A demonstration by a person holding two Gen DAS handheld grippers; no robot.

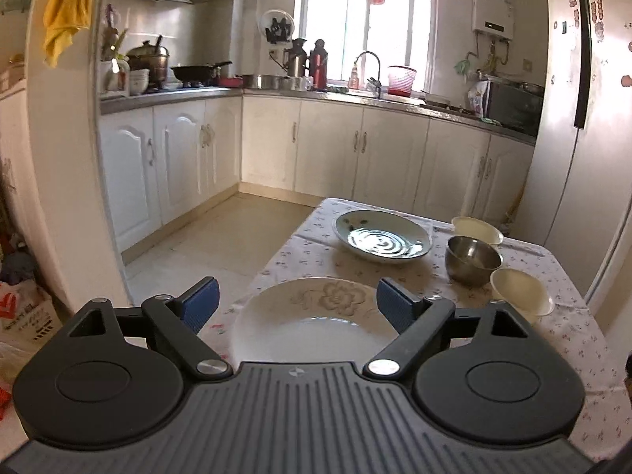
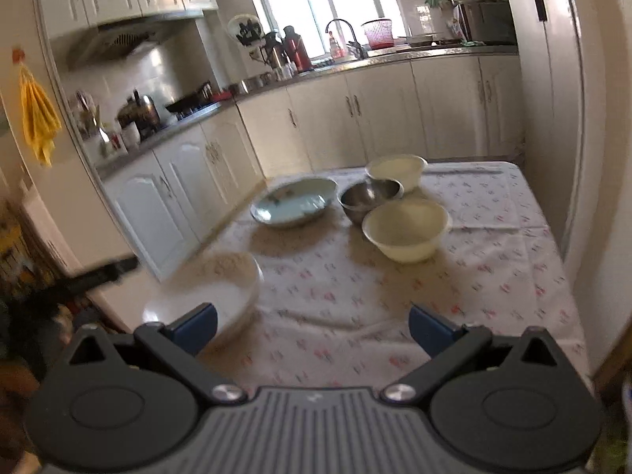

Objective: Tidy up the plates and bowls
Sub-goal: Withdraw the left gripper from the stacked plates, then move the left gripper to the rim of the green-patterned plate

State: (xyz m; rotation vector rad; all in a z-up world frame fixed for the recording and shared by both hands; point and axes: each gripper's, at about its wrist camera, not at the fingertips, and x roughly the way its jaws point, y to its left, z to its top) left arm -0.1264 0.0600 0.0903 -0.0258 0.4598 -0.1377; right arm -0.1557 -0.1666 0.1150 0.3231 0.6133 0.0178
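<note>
**Two plates and three bowls on the bench, both tools apart**

I count two plates and three bowls on the bench (image 1: pixel 316 252) with its flowered cloth. The white ceramic plate with a beige flower print (image 1: pixel 312 316) sits at the near left corner. The pale blue-green patterned plate (image 1: pixel 383 235) lies farther back. To its right stand the round steel bowl (image 1: pixel 472 258) and two cream plastic bowls, one behind it (image 1: pixel 478 230) and one in front (image 1: pixel 521 290), close together.

My left tool (image 1: pixel 297 303) has its jaws spread wide, empty, with the white plate seen between the blue pads (image 1: pixel 201 304), apparently untouched.

My right tool (image 2: pixel 312 328) is also spread, holding nothing; bare cloth lies between its pads, and the white plate is at its left pad.

Only the right view, blurred, shows a dark object (image 2: pixel 106 270) at the left edge. Only the left view shows the white water heater (image 1: pixel 493 4).
</note>
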